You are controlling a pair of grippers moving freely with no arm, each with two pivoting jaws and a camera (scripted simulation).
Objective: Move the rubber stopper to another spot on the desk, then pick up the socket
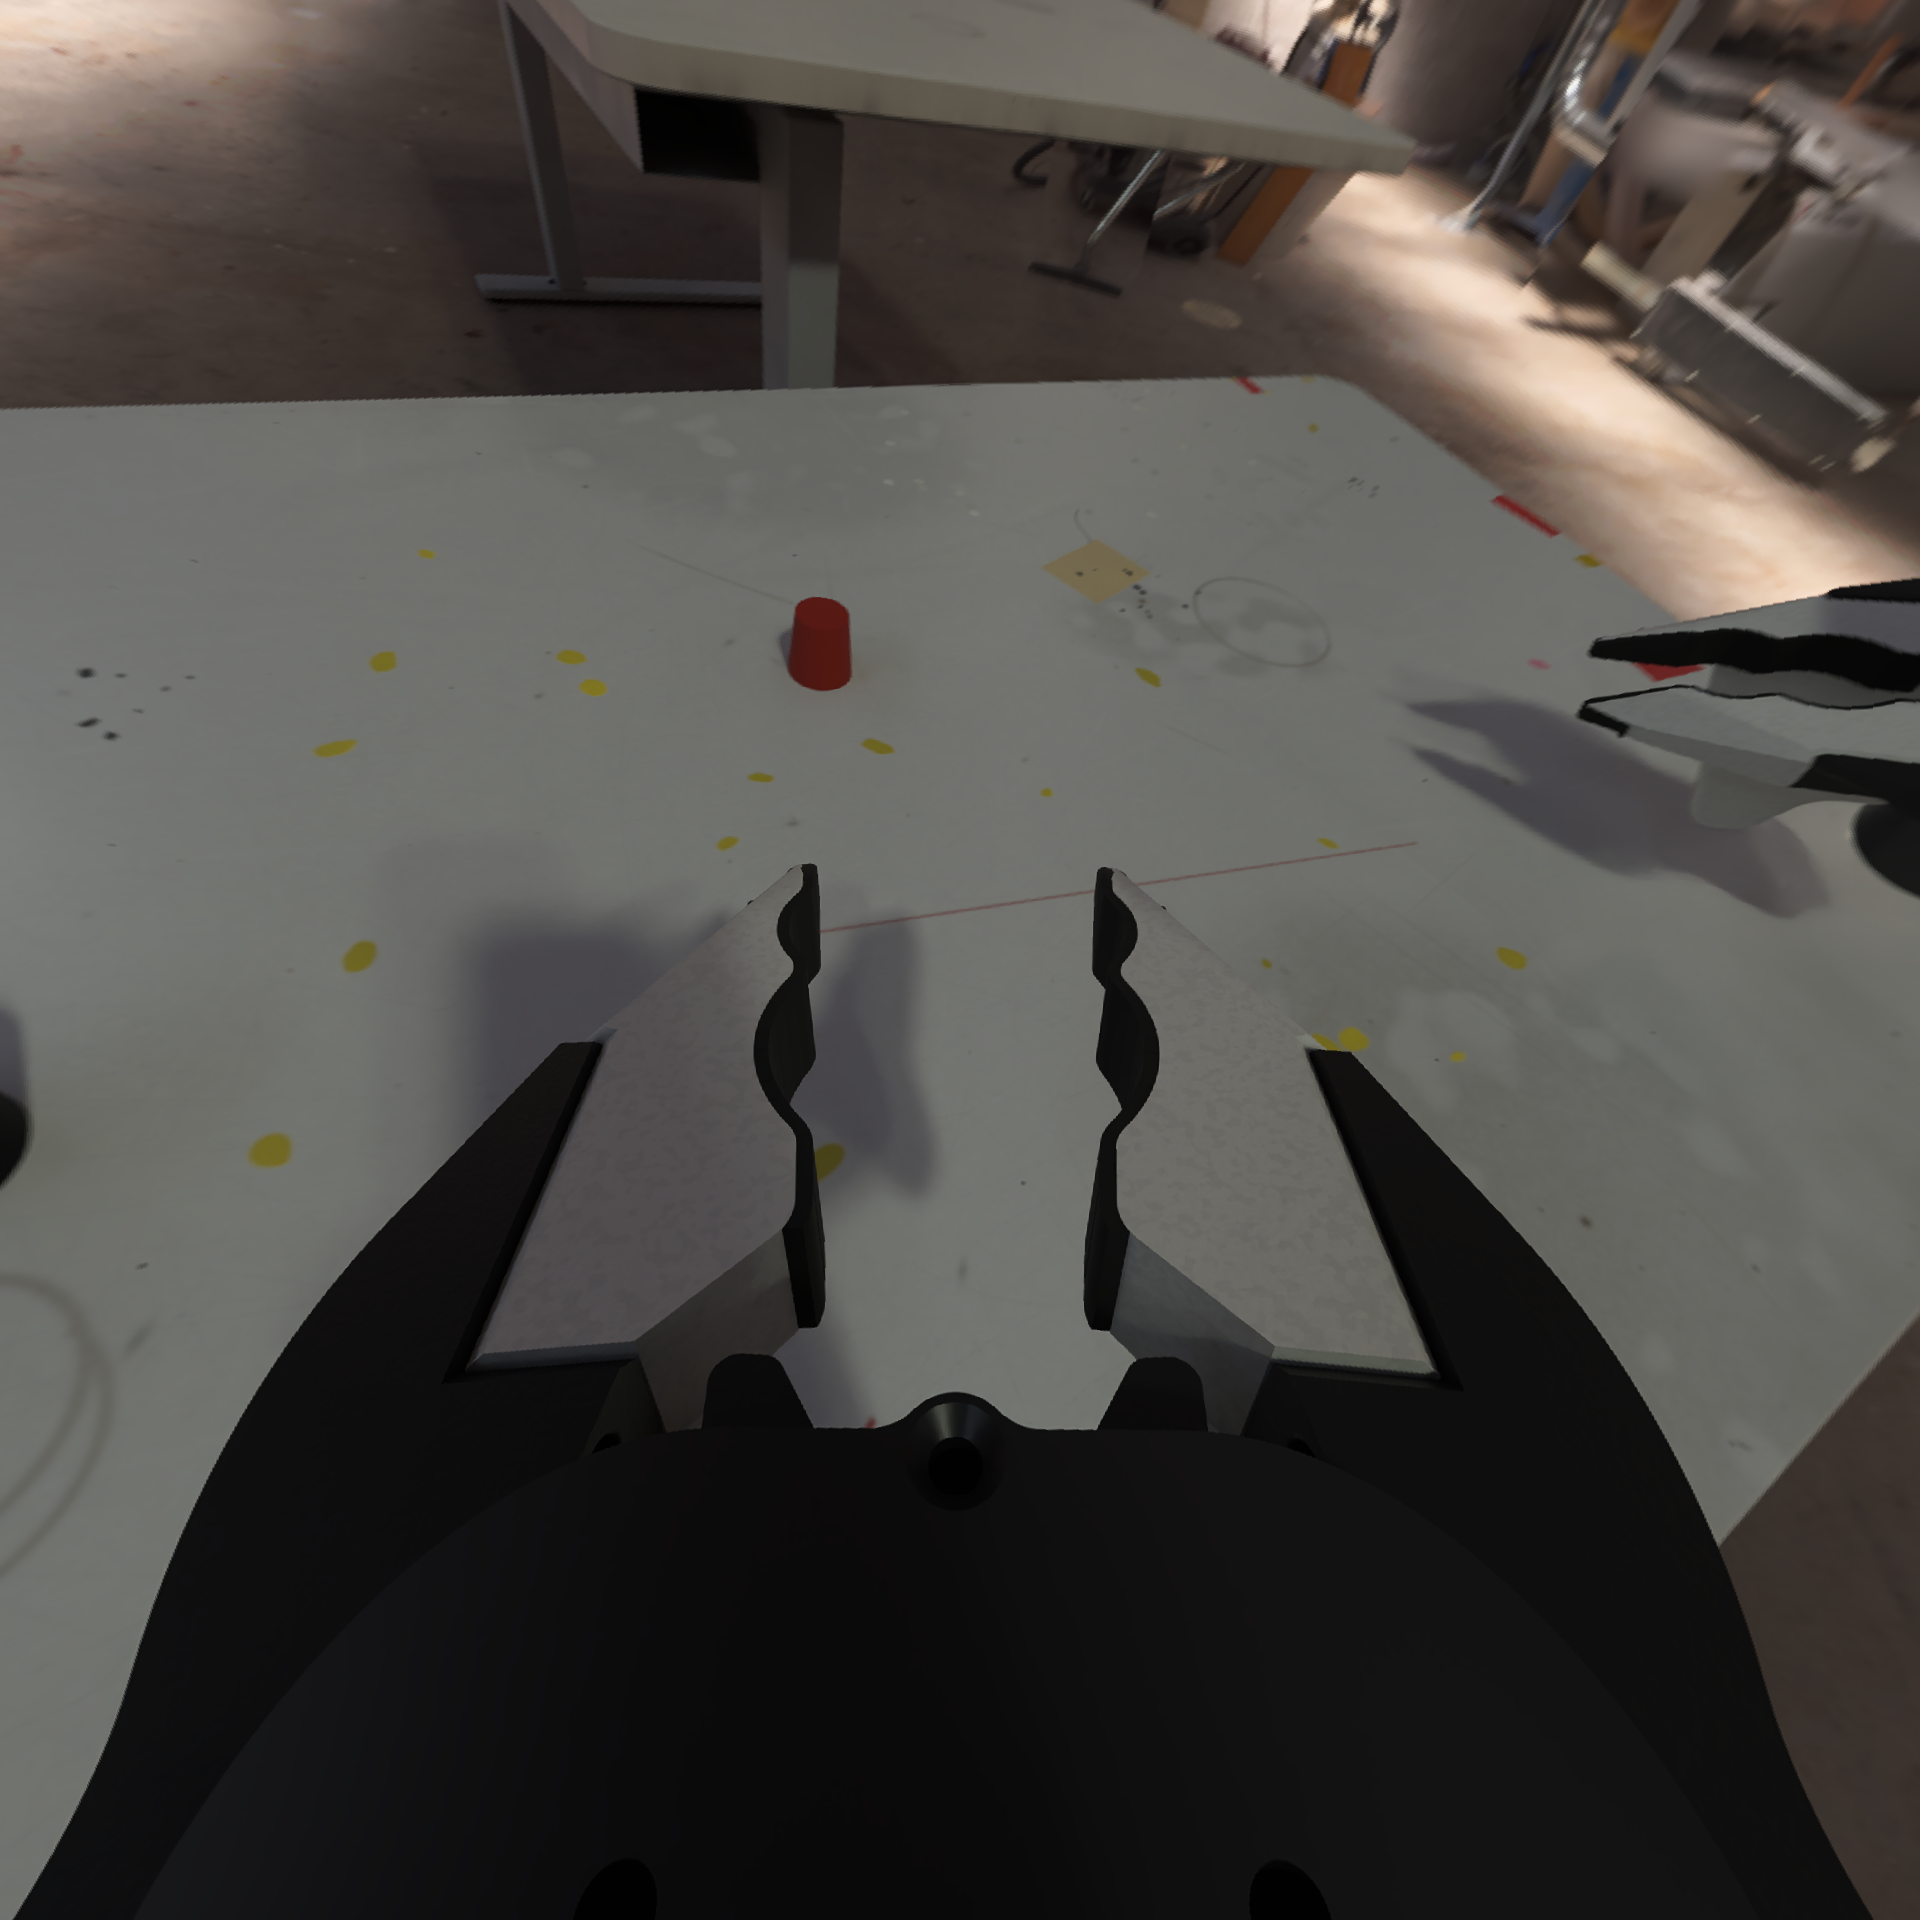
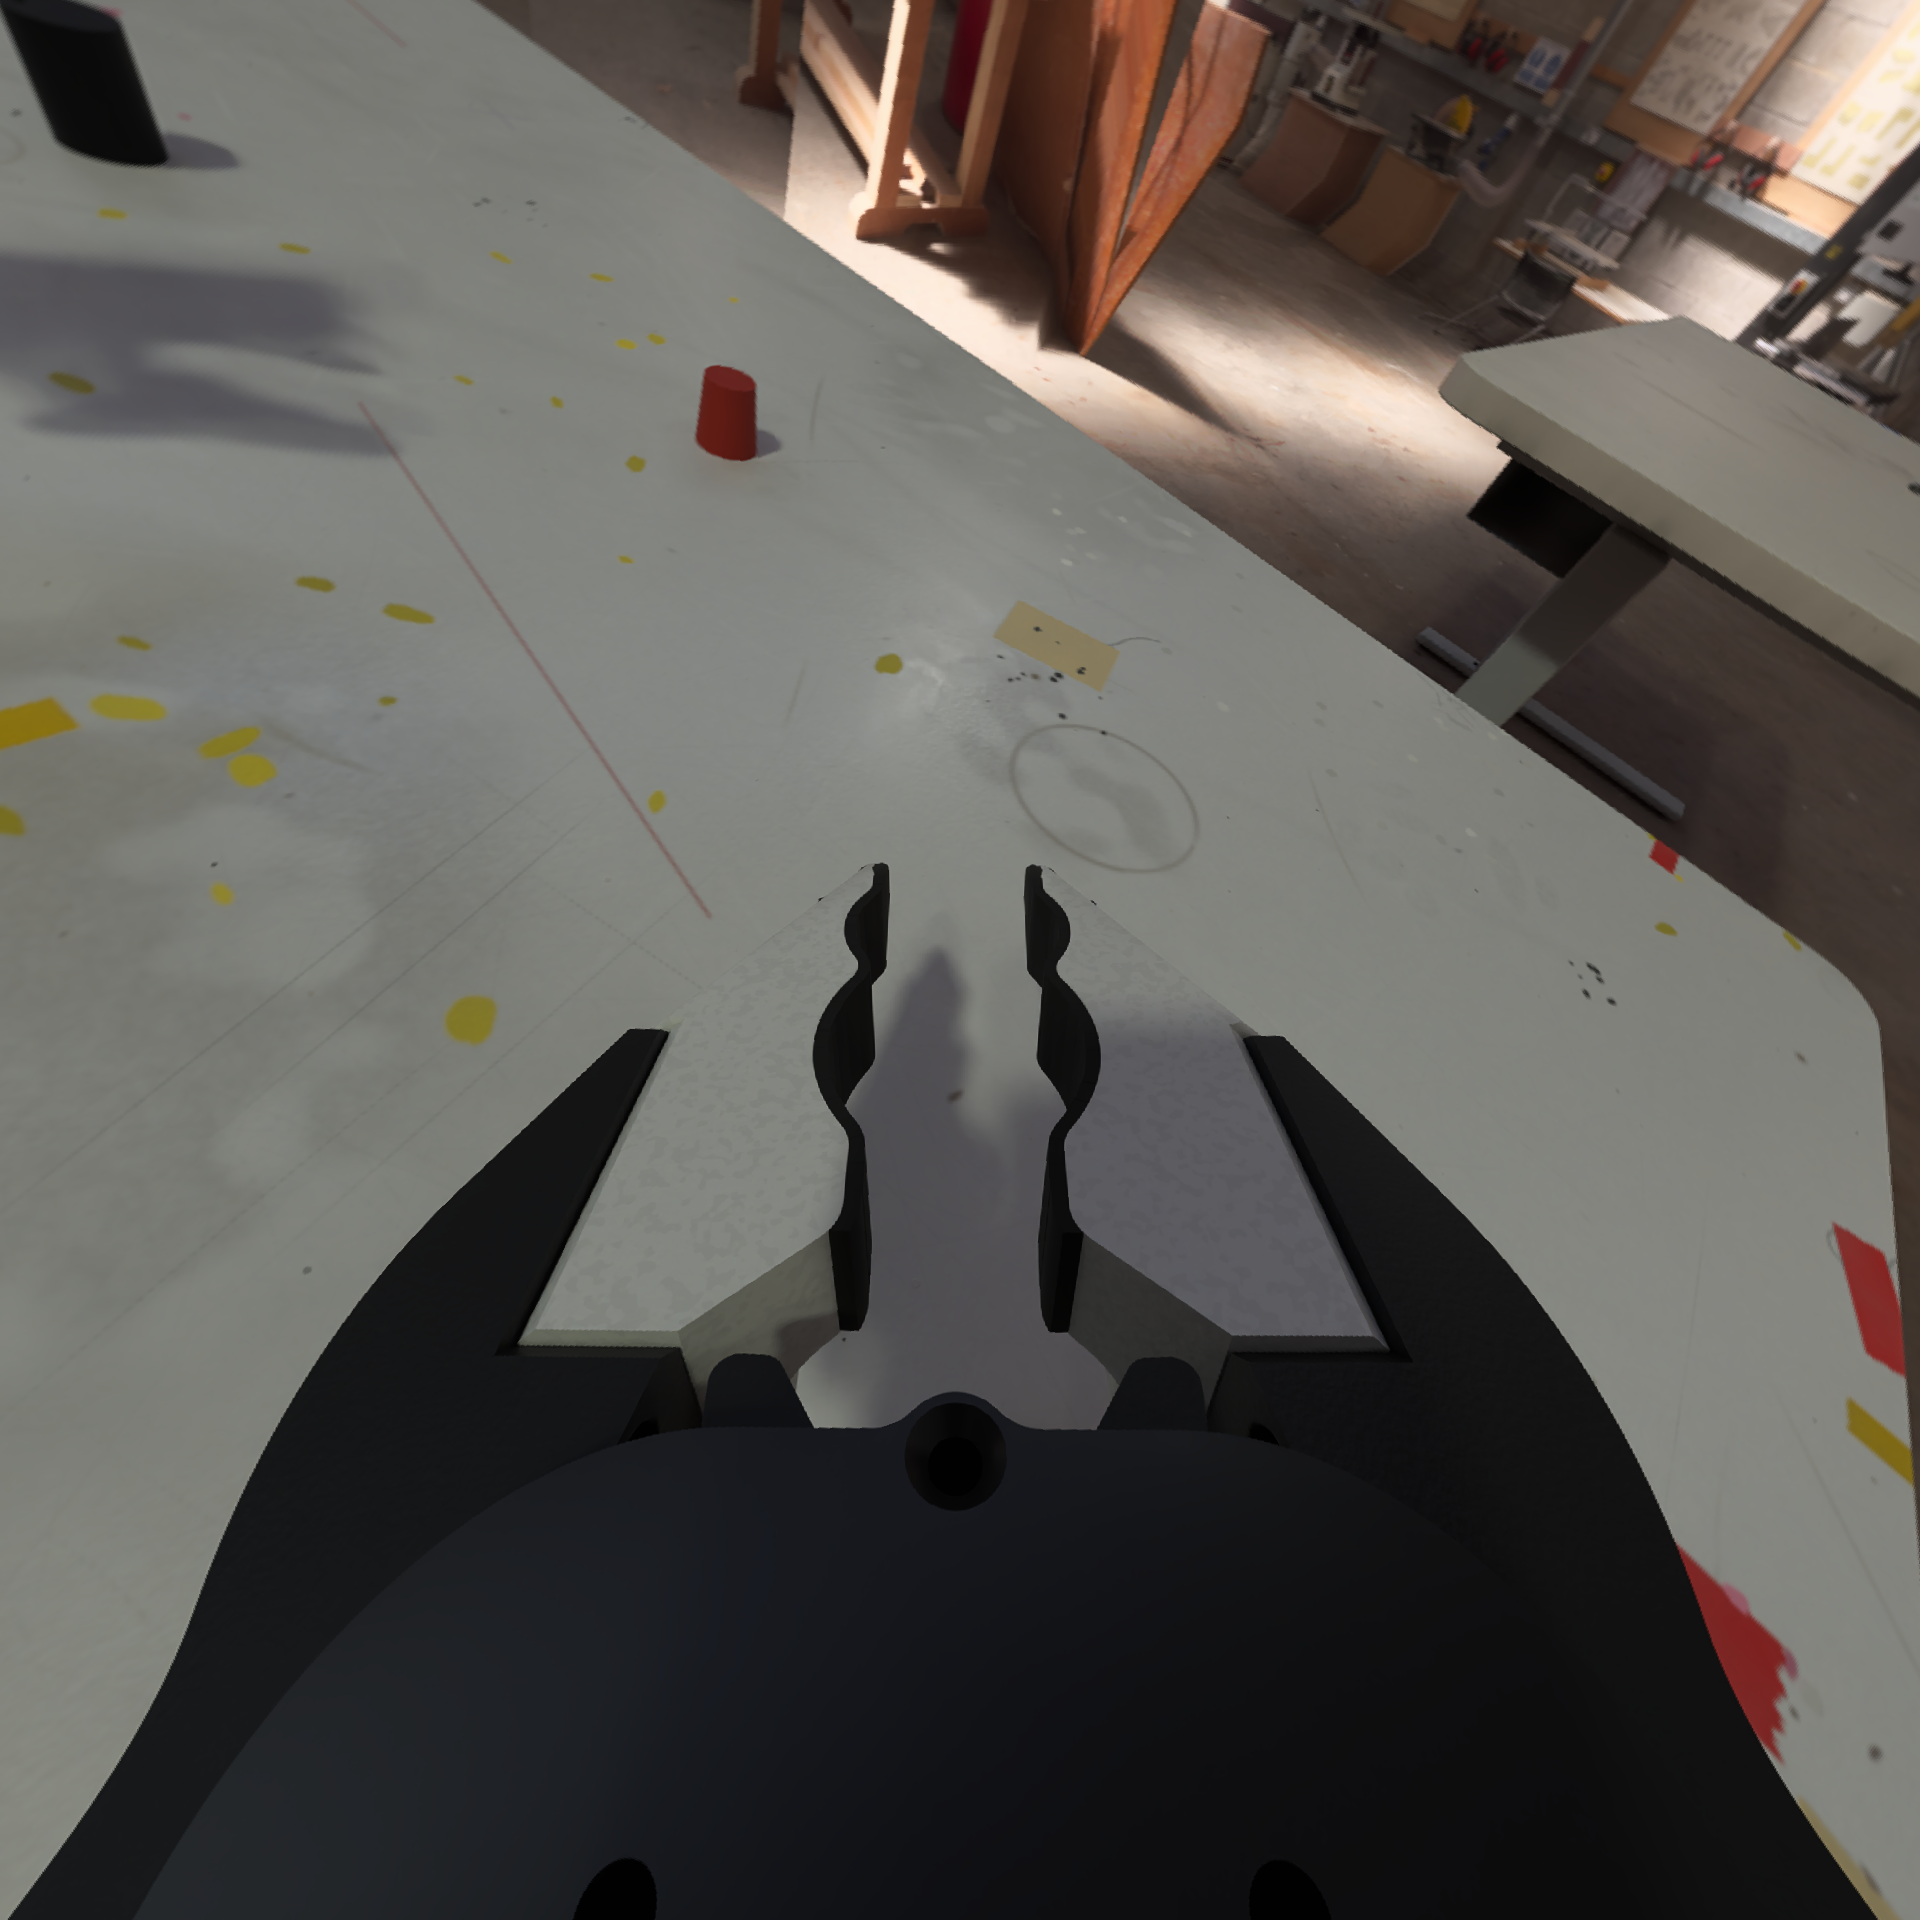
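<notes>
Nothing looks done: the stopper (image 1: 820, 644) stands untouched on the desk (image 1: 312, 540), the socket (image 2: 88, 83) far off. Both the left gripper (image 1: 956, 894) and right gripper (image 2: 956, 894) are spread and empty.

Rubber stopper (image 1: 820, 644) is looking matt red and smooth; the worktop (image 1: 416, 852) is showing dull, paint-speckled white laminate.

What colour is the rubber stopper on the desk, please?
Plain red; the rubber stopper shows best in the left wrist view.

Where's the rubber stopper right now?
Upright on the desk, ungripped: the rubber stopper sits ahead of the left hand-held gripper, and far left in the right wrist view.
</notes>
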